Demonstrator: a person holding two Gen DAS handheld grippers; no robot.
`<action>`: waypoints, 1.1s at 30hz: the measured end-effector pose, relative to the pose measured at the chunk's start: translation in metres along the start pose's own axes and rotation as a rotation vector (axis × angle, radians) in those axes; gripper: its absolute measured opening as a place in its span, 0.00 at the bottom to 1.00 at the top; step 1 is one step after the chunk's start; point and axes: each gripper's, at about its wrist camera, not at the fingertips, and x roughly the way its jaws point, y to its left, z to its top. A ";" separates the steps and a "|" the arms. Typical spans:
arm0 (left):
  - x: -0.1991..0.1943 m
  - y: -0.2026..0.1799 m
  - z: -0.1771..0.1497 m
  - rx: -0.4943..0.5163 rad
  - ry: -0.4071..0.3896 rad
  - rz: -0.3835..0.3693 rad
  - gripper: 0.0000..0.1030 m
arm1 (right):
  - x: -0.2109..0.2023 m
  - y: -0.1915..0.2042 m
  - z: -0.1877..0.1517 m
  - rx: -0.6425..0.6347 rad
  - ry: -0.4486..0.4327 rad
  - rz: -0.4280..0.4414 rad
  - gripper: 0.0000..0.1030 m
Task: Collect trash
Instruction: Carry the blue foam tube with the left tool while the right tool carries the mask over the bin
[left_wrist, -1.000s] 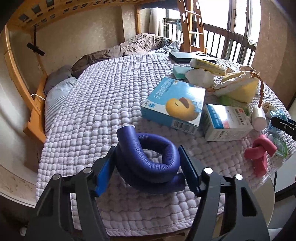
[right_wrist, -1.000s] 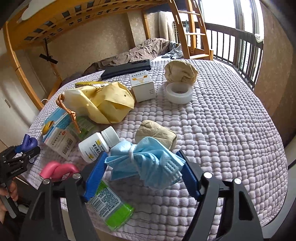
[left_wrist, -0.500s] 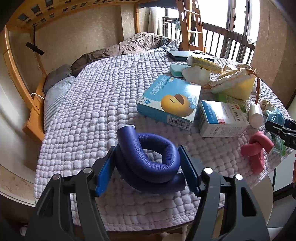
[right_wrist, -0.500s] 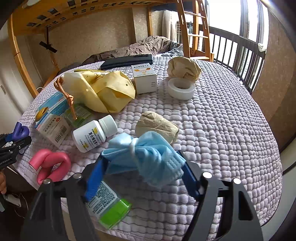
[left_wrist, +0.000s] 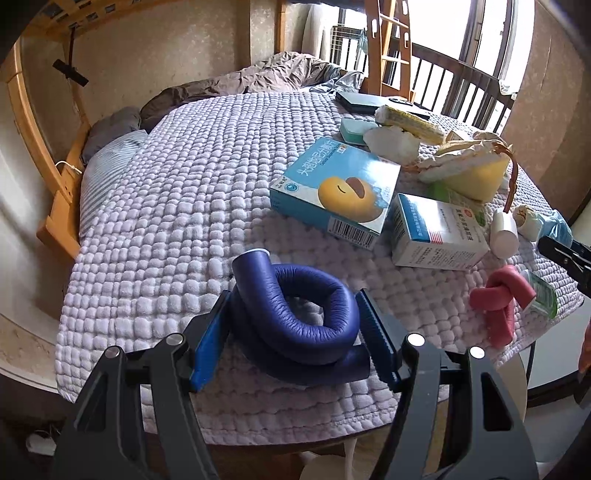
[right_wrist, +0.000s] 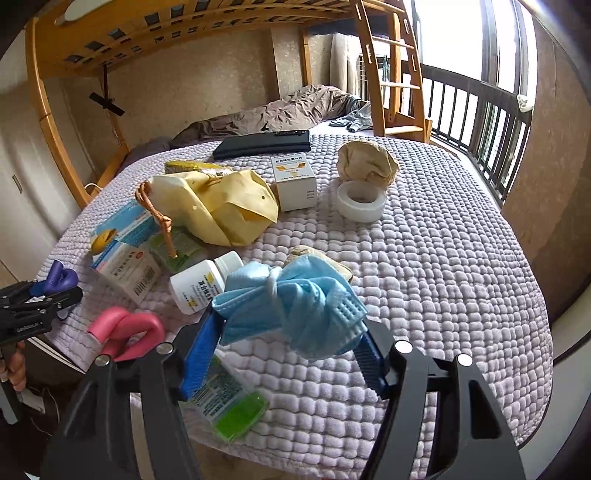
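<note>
A curled dark blue foam tube (left_wrist: 295, 306) lies at the near edge of the lilac quilt (left_wrist: 177, 206), and my left gripper (left_wrist: 291, 343) is shut on it, one pad against each side. The same gripper (right_wrist: 40, 299) shows at the left edge of the right wrist view. A knotted light blue face mask (right_wrist: 295, 299) sits bunched between the pads of my right gripper (right_wrist: 286, 354). Its jaws are closing, and both pads touch the mask. The mask hangs in front of a white pill bottle (right_wrist: 203, 280).
A pink foam tube (right_wrist: 125, 328), a green-capped packet (right_wrist: 229, 402), medicine boxes (left_wrist: 340, 192) (left_wrist: 436, 236), a yellow paper bag (right_wrist: 225, 206), a tape roll (right_wrist: 362, 199) and crumpled brown paper (right_wrist: 365, 162) lie on the quilt. A wooden bunk frame and ladder (right_wrist: 399, 74) stand behind.
The right jaws have narrowed onto the face mask, which is now bunched tighter and sits higher in view. The left gripper keeps its hold on the blue tube, with little movement.
</note>
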 end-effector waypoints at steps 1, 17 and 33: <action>-0.001 -0.001 -0.001 0.004 -0.002 0.005 0.66 | -0.001 0.000 0.000 0.004 0.001 0.004 0.63; -0.023 -0.016 -0.002 0.021 -0.031 0.004 0.66 | -0.031 0.004 -0.013 0.033 0.002 0.076 0.63; -0.039 -0.038 -0.013 0.046 -0.017 -0.002 0.66 | -0.050 0.014 -0.034 -0.002 0.031 0.112 0.63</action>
